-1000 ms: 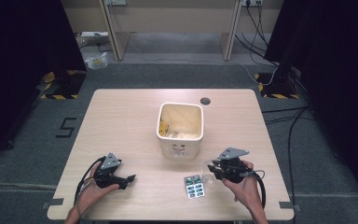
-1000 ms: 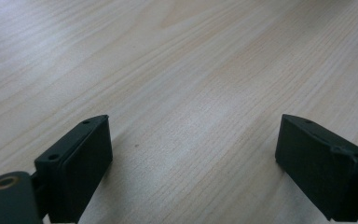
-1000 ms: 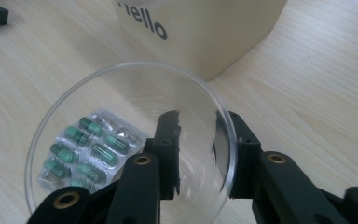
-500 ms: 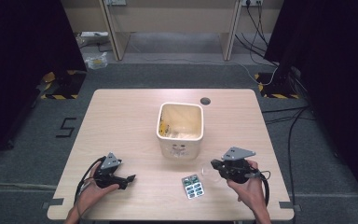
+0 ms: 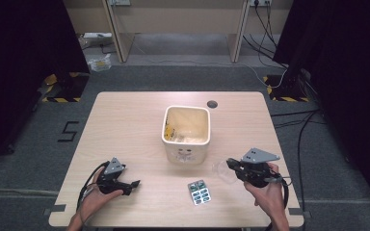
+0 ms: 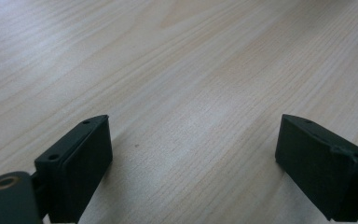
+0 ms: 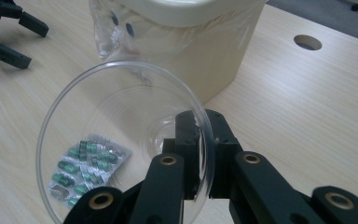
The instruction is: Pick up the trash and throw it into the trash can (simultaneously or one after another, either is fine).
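1. High view: a cream bin (image 5: pixel 187 131) stands on the middle of the wooden bench (image 5: pixel 125 120) and serves as the landmark here. Below it and to its right, the right hand-held gripper (image 5: pixel 229 164) holds a clear plastic cup (image 5: pixel 221 169) by the rim, the cup lying on its side just off the bin's lower right corner. Its jaws have just been closing, with the cup's wall between them. A blister pack of green capsules (image 5: pixel 199 192) lies flat on the bench below the bin, between the two grippers and nearer the right one. The left hand-held gripper (image 5: pixel 134 185) sits well to the bin's lower left, low over the bench, its jaws apart and nothing in them.

2. Left gripper view: the left hand-held gripper (image 6: pixel 193 154) has its two black jaws spread wide over bare bench wood (image 6: pixel 177 70), with nothing between them.

3. Right gripper view: the right hand-held gripper (image 7: pixel 204 154) is clamped on the rim of the clear plastic cup (image 7: pixel 116 121), one jaw inside the wall and one outside. The cup's open mouth faces the camera. The cream bin (image 7: pixel 200 42) stands just behind the cup, with a thin clear liner (image 7: pixel 109 32) hanging over its side. Seen through the cup, the blister pack (image 7: pixel 86 170) lies on the bench in front of the bin.
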Tool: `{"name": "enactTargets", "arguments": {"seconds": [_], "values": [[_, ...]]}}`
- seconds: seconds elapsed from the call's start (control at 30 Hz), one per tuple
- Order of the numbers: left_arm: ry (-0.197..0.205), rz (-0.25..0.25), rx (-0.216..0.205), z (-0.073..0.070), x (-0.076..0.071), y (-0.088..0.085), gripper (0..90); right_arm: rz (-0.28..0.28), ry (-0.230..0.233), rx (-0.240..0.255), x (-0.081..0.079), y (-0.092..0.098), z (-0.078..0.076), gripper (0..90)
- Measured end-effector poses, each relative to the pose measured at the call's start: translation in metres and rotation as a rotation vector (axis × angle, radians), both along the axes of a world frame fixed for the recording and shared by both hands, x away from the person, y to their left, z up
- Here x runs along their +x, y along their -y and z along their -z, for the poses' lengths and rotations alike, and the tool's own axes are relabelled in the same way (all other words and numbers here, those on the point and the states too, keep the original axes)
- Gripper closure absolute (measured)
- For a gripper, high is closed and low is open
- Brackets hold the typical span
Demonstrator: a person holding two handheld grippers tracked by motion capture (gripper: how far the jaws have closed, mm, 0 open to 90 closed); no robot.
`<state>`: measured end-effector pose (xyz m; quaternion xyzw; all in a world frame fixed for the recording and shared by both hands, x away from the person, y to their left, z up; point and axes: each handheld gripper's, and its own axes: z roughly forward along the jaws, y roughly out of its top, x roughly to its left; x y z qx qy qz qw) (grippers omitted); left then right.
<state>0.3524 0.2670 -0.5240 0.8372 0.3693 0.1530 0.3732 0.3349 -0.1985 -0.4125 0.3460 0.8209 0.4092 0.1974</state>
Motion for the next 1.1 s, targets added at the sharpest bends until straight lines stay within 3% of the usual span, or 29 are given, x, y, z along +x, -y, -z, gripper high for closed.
{"name": "enactTargets", "arguments": {"seconds": [1.1], "values": [[0.001, 0.0, 0.001, 0.0, 0.0, 0.0, 9.8, 0.031, 0.076, 0.016, 0.004, 0.013, -0.027, 85.1]]}}
